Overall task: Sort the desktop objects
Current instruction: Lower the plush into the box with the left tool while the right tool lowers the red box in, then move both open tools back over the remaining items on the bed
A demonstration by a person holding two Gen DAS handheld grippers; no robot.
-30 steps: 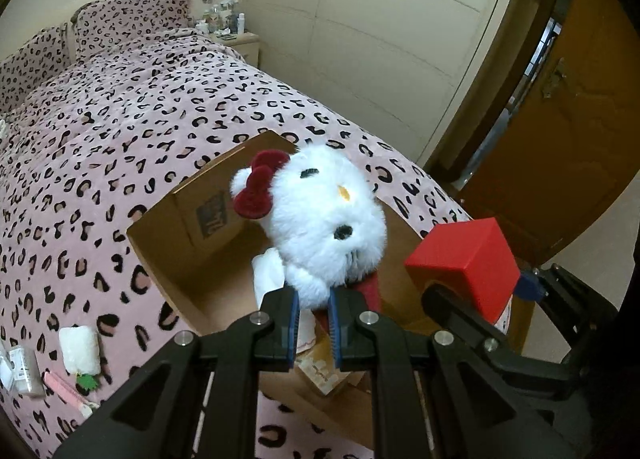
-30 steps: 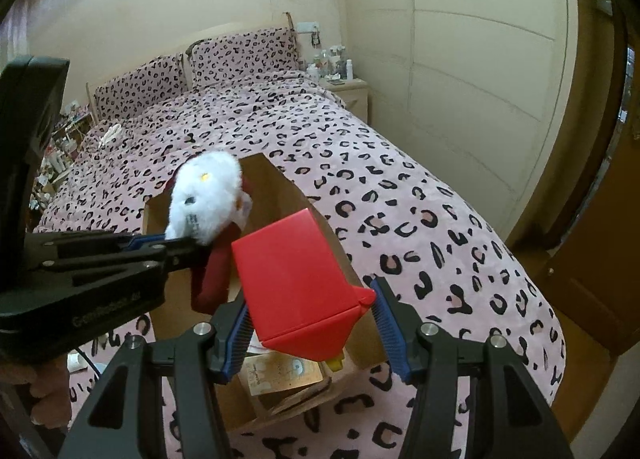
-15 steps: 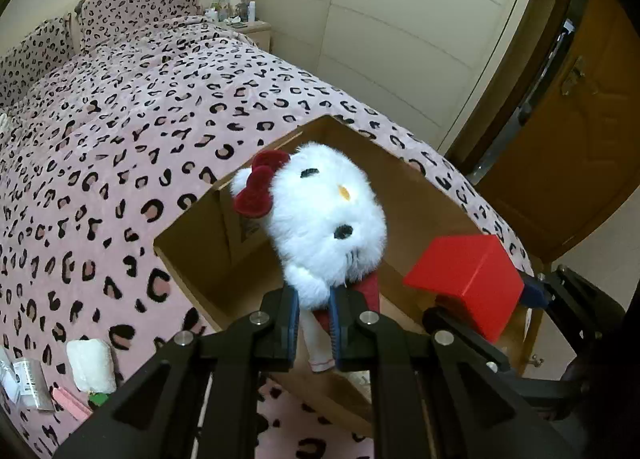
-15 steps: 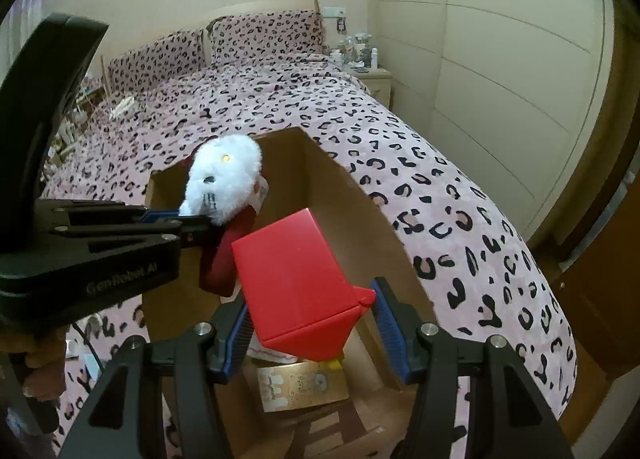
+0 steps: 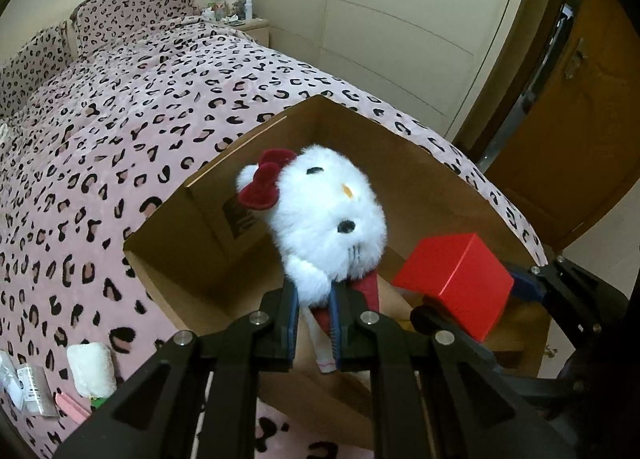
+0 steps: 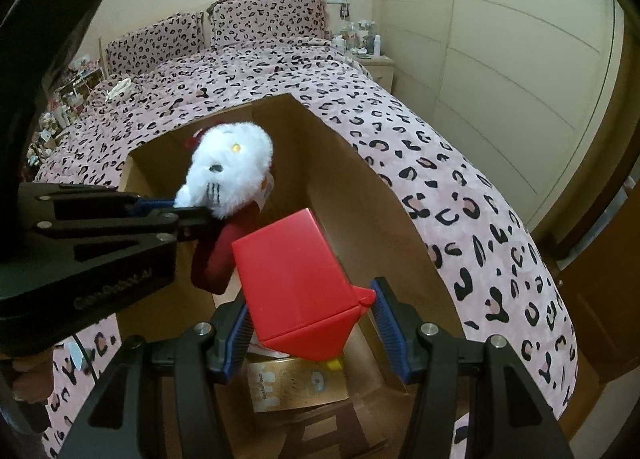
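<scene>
My left gripper point(image 5: 314, 309) is shut on a white plush cat point(image 5: 326, 219) with a red bow and red dress, holding it over the open cardboard box point(image 5: 416, 163). The plush also shows in the right wrist view point(image 6: 230, 169), with the left gripper point(image 6: 192, 215) beside it. My right gripper point(image 6: 310, 323) is shut on a red box point(image 6: 294, 275), held above the cardboard box point(image 6: 360, 195). The red box shows at the right of the left wrist view point(image 5: 456, 279).
The cardboard box lies on a bed with a pink leopard-print cover point(image 5: 120, 131); a gold packet point(image 6: 296, 387) lies in its bottom. A white towel roll point(image 5: 90, 369) and small packets point(image 5: 28, 387) lie on the bed at lower left. A wooden door point(image 5: 580, 99) stands right.
Both grippers have moved forward over the cardboard box with their loads; the box's inside fills more of both views. Neither grip has changed.
</scene>
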